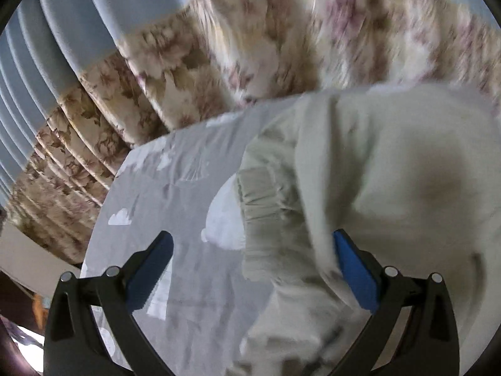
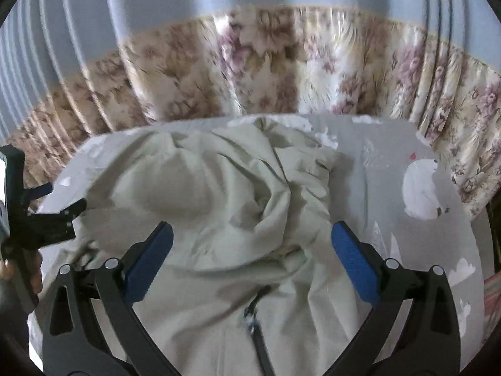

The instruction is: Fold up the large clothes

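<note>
2 grippers work over a bed here, each with black curved arms and blue ribbed pads. Seen from the right wrist, the right gripper (image 2: 252, 244) has its jaws spread as wide as they go, with nothing pinched; its blue pads (image 2: 150, 260) hang above the cloth, 1 on each side of a bunched ridge. Below it lies the jacket (image 2: 225, 188), a pale greenish-cream garment of thin, matte, crinkly fabric, heaped in soft rounded folds in the middle of the bed. A dark zipper (image 2: 255, 310) runs down its near part, partly undone.

From the left wrist, the left gripper (image 1: 252, 260) also has its jaws held apart. The jacket (image 1: 391, 172) fills the right half of that view, blurred, with a gathered elastic cuff (image 1: 266, 200) showing ribbed puckers. Cloth lies against the right-hand pad (image 1: 353, 275); the other pad is clear of it, so no pinch is made.

The bedsheet (image 1: 175, 194) is smooth grey cotton printed with white clouds and a white bear shape (image 2: 421, 188). Behind the bed hangs a pleated curtain (image 2: 281, 62), pale blue above and cream with brown and mauve flowers below, falling in deep vertical folds.
</note>
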Motion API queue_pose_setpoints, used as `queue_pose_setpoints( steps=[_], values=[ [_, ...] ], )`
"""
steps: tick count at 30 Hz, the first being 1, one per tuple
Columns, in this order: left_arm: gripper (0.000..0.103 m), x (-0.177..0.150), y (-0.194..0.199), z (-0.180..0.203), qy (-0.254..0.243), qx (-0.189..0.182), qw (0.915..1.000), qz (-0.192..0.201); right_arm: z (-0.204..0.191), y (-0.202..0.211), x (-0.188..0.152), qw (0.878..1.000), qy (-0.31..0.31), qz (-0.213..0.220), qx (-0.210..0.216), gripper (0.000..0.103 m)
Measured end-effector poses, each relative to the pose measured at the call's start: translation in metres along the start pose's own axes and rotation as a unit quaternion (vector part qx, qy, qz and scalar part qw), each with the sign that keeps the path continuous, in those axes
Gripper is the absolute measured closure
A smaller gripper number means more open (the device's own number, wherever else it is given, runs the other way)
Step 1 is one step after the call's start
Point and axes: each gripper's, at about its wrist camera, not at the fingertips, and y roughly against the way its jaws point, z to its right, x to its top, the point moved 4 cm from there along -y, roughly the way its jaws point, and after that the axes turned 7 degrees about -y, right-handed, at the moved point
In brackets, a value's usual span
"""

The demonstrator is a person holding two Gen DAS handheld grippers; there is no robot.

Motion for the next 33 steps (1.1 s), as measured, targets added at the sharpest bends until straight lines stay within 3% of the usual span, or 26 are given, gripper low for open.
queue_pose_setpoints(
  steps=[2, 4, 7, 11, 16, 19, 23, 28, 30, 33],
  values=[
    [0.001, -0.003, -0.023, 0.003, -0.016, 0.022, 0.9995, -0.016, -0.002, -0.032, 0.003, 0.999, 0.031, -0.023, -0.039, 0.004],
    [0.001, -0.005, -0.033, 0.003, -0.024, 0.023, 0.9993, -0.015, -0.003, -0.069, -0.004, 0.989, 0.089, -0.057, -0.104, 0.008],
    [0.001, -0.005, -0.028, 0.002, -0.033, 0.028, 0.9990, -0.013, 0.000, -0.087, -0.013, 0.985, 0.112, -0.075, -0.109, 0.006],
    [0.001, -0.010, 0.001, -0.005, -0.026, -0.011, 0.9996, 0.000, 0.006, -0.038, -0.007, 0.992, 0.095, -0.037, -0.079, 0.007],
    [0.002, -0.026, 0.066, -0.039, 0.032, -0.074, 0.9957, 0.045, 0.011, 0.079, -0.007, 0.992, 0.084, 0.092, -0.036, 0.003],
    [0.002, -0.049, 0.103, -0.060, 0.076, -0.084, 0.9903, 0.081, 0.021, 0.123, -0.025, 0.989, 0.062, 0.131, -0.021, 0.003],
    [0.002, -0.097, 0.129, -0.080, 0.144, -0.102, 0.9790, 0.102, 0.039, 0.136, -0.059, 0.994, 0.005, 0.112, -0.006, 0.003],
    [0.002, -0.151, 0.134, -0.085, 0.173, -0.079, 0.9793, 0.069, 0.056, 0.161, -0.090, 0.984, -0.047, 0.160, -0.067, 0.003],
    [0.002, -0.170, 0.134, -0.086, 0.190, -0.069, 0.9777, 0.057, 0.064, 0.164, -0.098, 0.982, -0.085, 0.151, -0.070, 0.003],
    [0.002, -0.191, 0.128, -0.089, 0.201, -0.043, 0.9784, 0.024, 0.075, 0.156, -0.107, 0.984, -0.128, 0.114, -0.038, 0.003]
  ],
)
